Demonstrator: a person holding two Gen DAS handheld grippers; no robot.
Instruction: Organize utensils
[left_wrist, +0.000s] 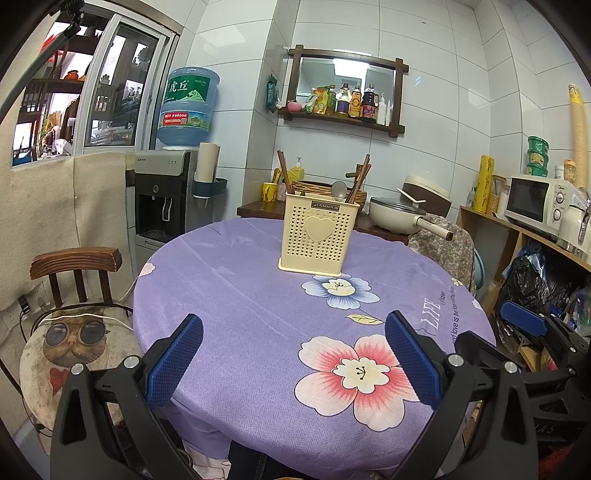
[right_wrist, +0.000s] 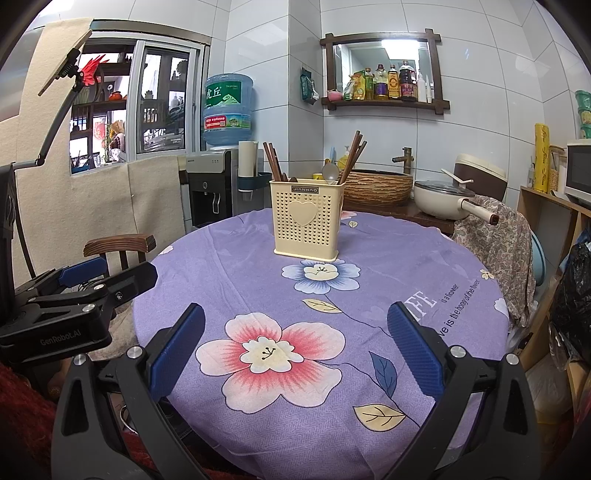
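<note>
White-tiled walls (right_wrist: 480, 110) enclose a small kitchen, with a sliding glass window (right_wrist: 162, 99) at the left and a dark wooden wall shelf (right_wrist: 384, 103) of bottles around a mirror. A water dispenser (left_wrist: 162, 192) stands by the wall, beside a wooden chair (left_wrist: 75, 266). The round worktop (right_wrist: 388, 266) wears a purple floral cloth.

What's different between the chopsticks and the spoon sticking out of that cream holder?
The chopsticks are dark brown wooden sticks, while the spoon is pale and shiny with a rounded bowl. The chopsticks rise high above the holder and lean outward in bunches at both ends; the spoon barely clears the rim, bowl up. There are several chopsticks but only one spoon in plain view. Both stand inside the same holder.
</note>
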